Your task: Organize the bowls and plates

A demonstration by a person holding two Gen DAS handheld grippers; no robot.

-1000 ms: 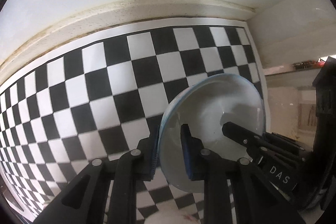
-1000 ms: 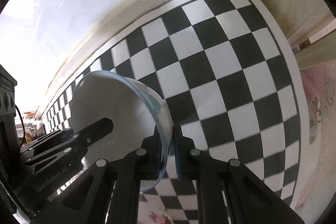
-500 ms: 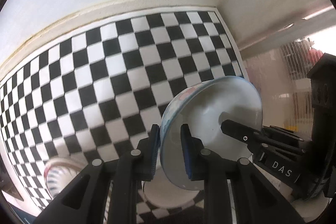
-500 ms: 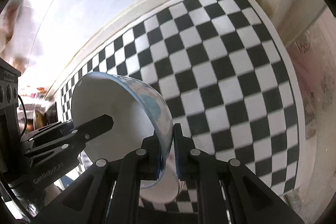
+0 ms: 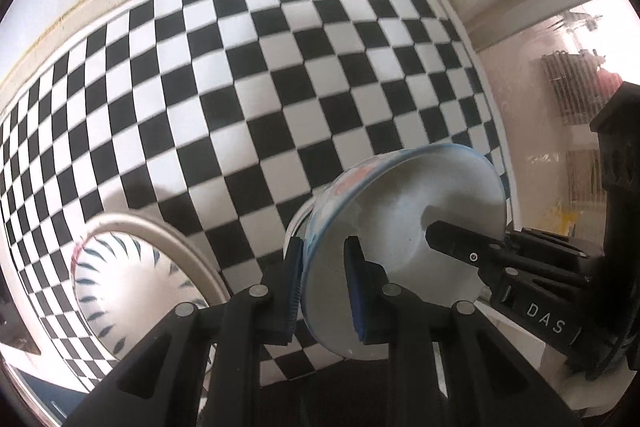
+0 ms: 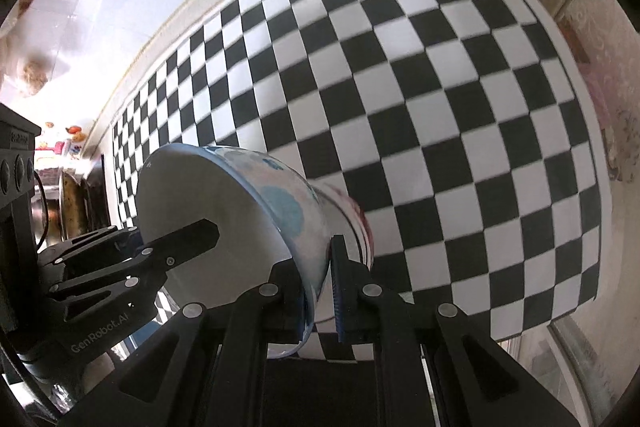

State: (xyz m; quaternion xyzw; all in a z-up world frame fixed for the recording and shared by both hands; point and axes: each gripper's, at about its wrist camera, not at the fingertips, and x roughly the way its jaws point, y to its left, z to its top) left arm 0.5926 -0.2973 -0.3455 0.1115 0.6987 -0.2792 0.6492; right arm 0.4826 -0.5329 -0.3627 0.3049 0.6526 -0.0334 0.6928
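I hold one white bowl (image 5: 404, 227) with a blue-patterned outside between both my grippers, tipped on its side above the black-and-white checkered mat (image 5: 248, 99). My left gripper (image 5: 324, 287) is clamped on one side of its rim, my right gripper (image 6: 320, 287) on the opposite side. A second bowl with blue dashes (image 5: 132, 279) sits near the mat's near-left edge.

White inside, blue-and-pink blotched outside: bowl (image 6: 224, 211). Black-and-white checks: tabletop (image 5: 240, 99). White with dark blue dashes, left of tool: plate (image 5: 132, 283).
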